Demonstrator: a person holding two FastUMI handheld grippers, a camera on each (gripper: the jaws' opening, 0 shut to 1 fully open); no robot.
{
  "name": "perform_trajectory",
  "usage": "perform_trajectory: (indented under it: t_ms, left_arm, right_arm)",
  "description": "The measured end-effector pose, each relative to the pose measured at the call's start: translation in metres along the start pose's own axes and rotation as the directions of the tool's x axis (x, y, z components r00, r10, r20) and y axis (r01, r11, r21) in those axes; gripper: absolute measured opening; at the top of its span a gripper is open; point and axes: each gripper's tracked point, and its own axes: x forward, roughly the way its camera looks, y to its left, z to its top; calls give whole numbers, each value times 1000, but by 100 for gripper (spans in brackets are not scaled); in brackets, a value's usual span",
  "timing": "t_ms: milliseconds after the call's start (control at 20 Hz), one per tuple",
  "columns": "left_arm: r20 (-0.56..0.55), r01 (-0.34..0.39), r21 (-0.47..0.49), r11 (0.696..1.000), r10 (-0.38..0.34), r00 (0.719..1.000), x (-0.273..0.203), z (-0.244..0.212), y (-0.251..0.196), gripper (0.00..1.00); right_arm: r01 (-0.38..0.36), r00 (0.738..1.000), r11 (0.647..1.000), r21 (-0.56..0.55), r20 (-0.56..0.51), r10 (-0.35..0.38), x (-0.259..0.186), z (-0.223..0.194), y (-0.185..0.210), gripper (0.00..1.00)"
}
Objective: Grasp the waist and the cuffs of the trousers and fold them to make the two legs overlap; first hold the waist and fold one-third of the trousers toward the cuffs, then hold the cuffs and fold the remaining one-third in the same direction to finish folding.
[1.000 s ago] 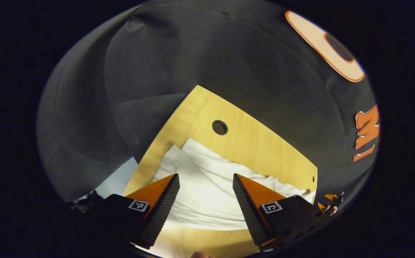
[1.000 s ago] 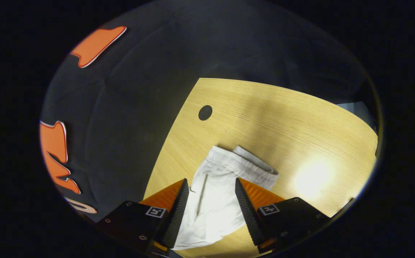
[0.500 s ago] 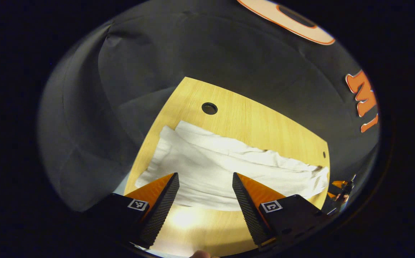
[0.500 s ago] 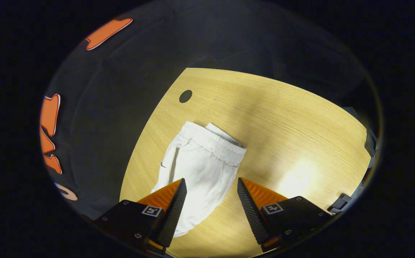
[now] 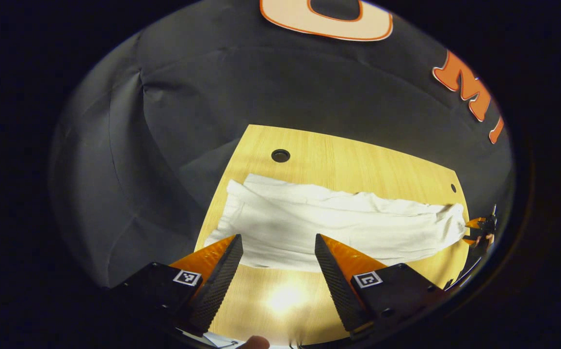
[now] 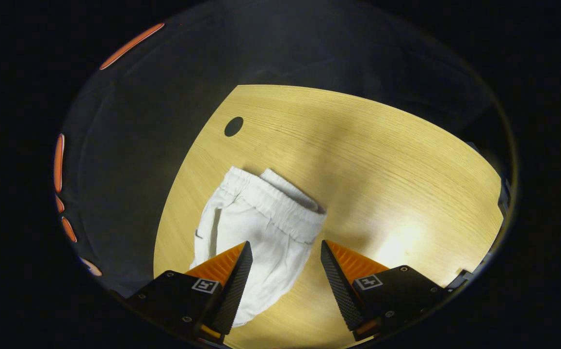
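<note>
On the wooden surface the white trousers lie stretched out flat, one leg over the other, and the left gripper view now takes in their whole length, where a second ago it caught little more than one end close up; that camera has drawn back and risen. Between then and now the right gripper view has pulled away as well, so the elastic waist sits farther up the picture, with more bare wood showing around it. Both tools hang above the cloth without touching it. The left gripper has its jaws spread wide over the near edge of the trousers, holding nothing. The right gripper is likewise spread, poised over the seat of the trousers just below the waist, also holding nothing. In the left gripper view the right gripper also shows small at the far right edge, beside the waist end. A round hole pierces the surface just beyond the cuff end, and a smaller one sits near the far corner. A fingertip peeks in at the bottom of the left gripper view. Nothing lies across the trousers.
</note>
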Motion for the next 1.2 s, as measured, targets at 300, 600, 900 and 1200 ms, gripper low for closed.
perform_trajectory:
  t_ms: [300, 600, 900, 1200]
  left_arm:
    - [-19, -15, 79, 997, 17, 1000, 10, -11, -13, 98]
    - [-30, -5, 96, 995, 8, 1000, 19, -20, -17, 100]
    - [-82, 56, 55, 997, -52, 995, 25, -23, -10, 100]
    - [-114, 56, 35, 998, -52, 992, 25, -27, -19, 100]
  right_arm:
    - [14, 1000, 1000, 1, 19, -14, 25, 17, -5, 86]
    - [33, 999, 999, 20, 11, -33, 39, 17, -15, 63]
    - [-52, 998, 990, 134, 32, 48, 48, 18, -12, 17]
    - [-127, 986, 990, 63, 121, 118, 32, 24, -5, 9]
